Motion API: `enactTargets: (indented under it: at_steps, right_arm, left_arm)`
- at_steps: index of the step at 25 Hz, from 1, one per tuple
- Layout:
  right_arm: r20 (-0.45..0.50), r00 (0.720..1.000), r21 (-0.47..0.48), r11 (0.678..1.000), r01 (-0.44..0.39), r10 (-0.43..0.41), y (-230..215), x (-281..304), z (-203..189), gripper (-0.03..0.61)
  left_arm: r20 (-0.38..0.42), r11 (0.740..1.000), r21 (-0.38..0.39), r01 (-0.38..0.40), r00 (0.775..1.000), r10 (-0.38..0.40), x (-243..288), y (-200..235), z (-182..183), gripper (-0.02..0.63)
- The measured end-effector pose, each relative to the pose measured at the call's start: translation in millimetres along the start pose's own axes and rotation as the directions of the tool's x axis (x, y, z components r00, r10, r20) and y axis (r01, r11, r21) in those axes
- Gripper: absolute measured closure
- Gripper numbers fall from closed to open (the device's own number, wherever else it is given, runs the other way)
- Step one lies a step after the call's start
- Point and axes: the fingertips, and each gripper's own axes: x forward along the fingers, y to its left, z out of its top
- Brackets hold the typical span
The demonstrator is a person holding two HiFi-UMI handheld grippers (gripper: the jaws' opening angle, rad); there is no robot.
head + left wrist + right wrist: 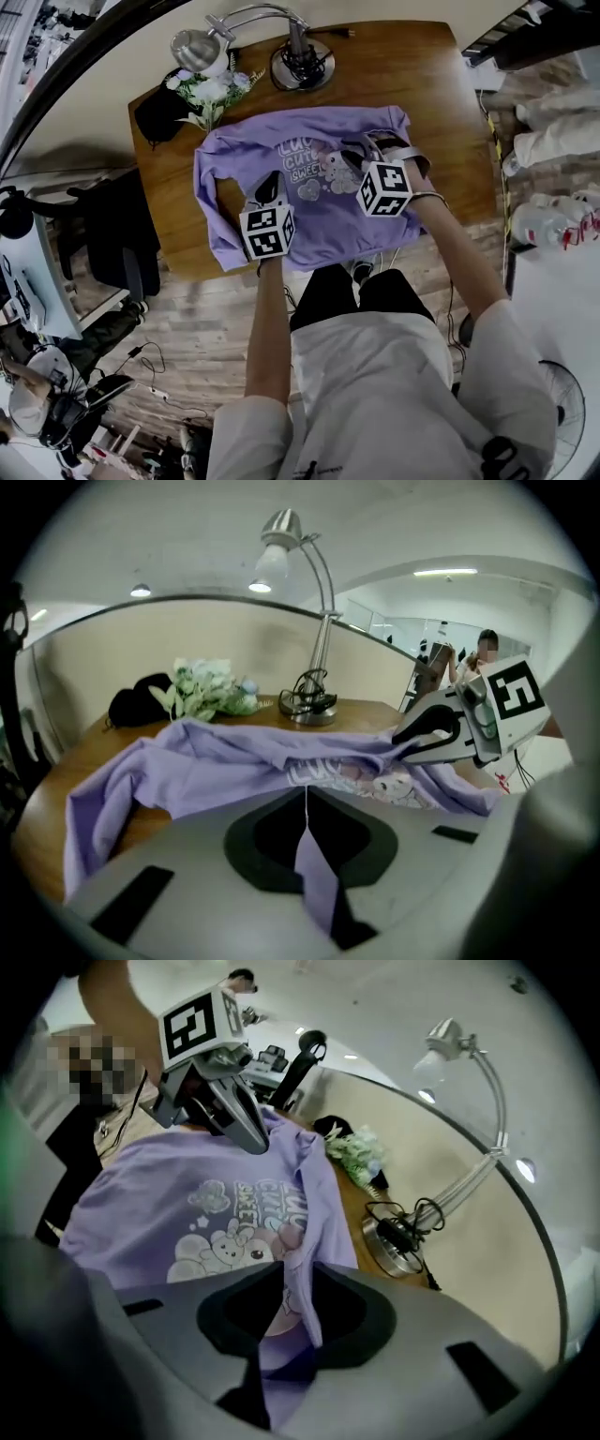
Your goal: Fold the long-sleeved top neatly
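Nearest, one white shirt (375, 394) and two bare forearms (270, 328), reaching out over the top (281, 155). One gripper in each hand, two in all, each carrying one marker cube (267, 232): two cubes, both above the top's near half.

On the person's left, the left gripper (305, 803), over the top's near left part. Tongs together, clamped on one thin fold of purple cloth running straight down between the pads.

On the other side, the right gripper (291, 1293), over the top's right part and just beside the print (319, 169). Tongs a little apart, with one fold of cloth lying loose in the gap, not pinched.

One top only: purple, long-sleeved, print side up, spread across the near middle of the single wooden worktop (422, 84), near hem at the near edge. One cartoon print with lettering at the top's middle. One sleeve (211, 202) in plain sight, trailing down the top's left side. Cloth rumpled, raised in one ridge between the two grippers.

Beyond the top's far edge, one desk lamp (302, 64) with a round base and a bent neck. Beyond the top's far left corner, one bunch of pale flowers (214, 92). Farther left of the top, one dark bundle (157, 114), touching the flowers.
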Motion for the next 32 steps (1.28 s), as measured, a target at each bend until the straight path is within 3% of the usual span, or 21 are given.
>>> enactTargets:
  at_steps: [2, 6, 8, 10, 12, 13, 15, 16, 17, 21, 23, 25, 26, 28, 31, 32]
  right_arm:
    - [-0.066, 0.998, -0.063, 0.998, -0.022, 0.018, 1.5, 17.1, -9.2, 0.475]
    - [-0.129, 0.99, -0.122, 0.99, -0.073, 0.057, -1.4, 34.1, -20.2, 0.527]
    - [-0.077, 0.994, -0.032, 0.996, -0.083, 0.08, -14.2, 29.9, -15.5, 0.537]
    - [0.014, 0.997, 0.152, 0.985, -0.077, 0.076, -42.4, 20.9, -11.3, 0.538]
    - [0.094, 0.995, 0.378, 0.924, -0.054, 0.019, -87.7, 12.0, -15.3, 0.54]
    - [0.105, 0.994, 0.491, 0.871, -0.02, -0.036, -115.2, 9.2, -22.6, 0.539]
    - [0.041, 0.986, 0.67, 0.736, 0.095, -0.164, -165.8, 8.5, -45.7, 0.534]
    - [-0.01, 0.978, 0.716, 0.682, 0.151, -0.206, -182.2, 9.7, -56.1, 0.519]
    - [-0.049, 0.971, 0.732, 0.653, 0.194, -0.233, -191.7, 9.8, -61.7, 0.515]
    - [-0.059, 0.937, 0.697, 0.658, 0.285, -0.344, -190.8, -8.1, -43.8, 0.491]
    - [0.02, 0.95, 0.683, 0.699, 0.214, -0.31, -165.2, -5.1, -16.3, 0.544]
    - [0.099, 0.977, 0.643, 0.762, 0.083, -0.19, -127.9, 13.9, 15.7, 0.552]
    - [0.119, 0.983, 0.628, 0.777, 0.035, -0.14, -112.6, 24.2, 28.7, 0.552]
    - [0.129, 0.984, 0.653, 0.757, 0.007, -0.121, -95.8, 32.9, 42.4, 0.552]
    - [0.128, 0.975, 0.753, 0.658, 0.025, -0.184, -77.0, 13.0, 32.2, 0.549]
    - [0.111, 0.974, 0.762, 0.646, 0.043, -0.196, -67.3, 2.6, 20.8, 0.55]
  left_arm:
    - [-0.036, 1.0, -0.026, 0.001, 0.999, -0.002, 14.5, 1.4, -21.6, 0.589]
    - [-0.112, 0.994, 0.11, 0.019, 0.994, -0.006, 27.1, -4.7, -40.5, 0.589]
    - [-0.129, 0.993, 0.11, 0.033, 0.991, -0.018, 28.5, -5.9, -41.4, 0.589]
    - [-0.139, 0.995, 0.083, 0.048, 0.99, -0.036, 28.1, -5.3, -42.0, 0.589]
    - [-0.15, 0.996, 0.06, 0.062, 0.987, -0.053, 27.8, -4.3, -42.0, 0.589]
    - [-0.155, 0.996, 0.054, 0.068, 0.986, -0.059, 27.9, -3.7, -42.1, 0.589]
    - [-0.161, 0.996, 0.049, 0.075, 0.985, -0.066, 28.2, -3.0, -43.2, 0.589]
    - [-0.161, 0.996, 0.048, 0.076, 0.985, -0.068, 28.5, -2.9, -43.8, 0.589]
    - [-0.163, 0.996, 0.044, 0.078, 0.984, -0.07, 28.7, -3.1, -44.2, 0.589]
    - [-0.173, 0.995, 0.011, 0.099, 0.98, -0.096, 27.8, -3.5, -42.7, 0.589]
    - [-0.18, 0.994, 0.002, 0.108, 0.978, -0.106, 27.3, -3.3, -42.7, 0.589]
    - [-0.184, 0.994, 0.002, 0.112, 0.977, -0.11, 28.6, -3.0, -43.1, 0.589]
    - [-0.183, 0.994, 0.003, 0.112, 0.977, -0.11, 29.5, -2.4, -42.9, 0.589]
    - [-0.177, 0.994, 0.005, 0.109, 0.979, -0.106, 30.5, -2.0, -42.1, 0.589]
    - [-0.173, 0.994, 0.008, 0.107, 0.979, -0.104, 30.0, -2.7, -42.8, 0.589]
    - [-0.175, 0.994, 0.009, 0.107, 0.979, -0.104, 29.5, -2.4, -43.5, 0.589]
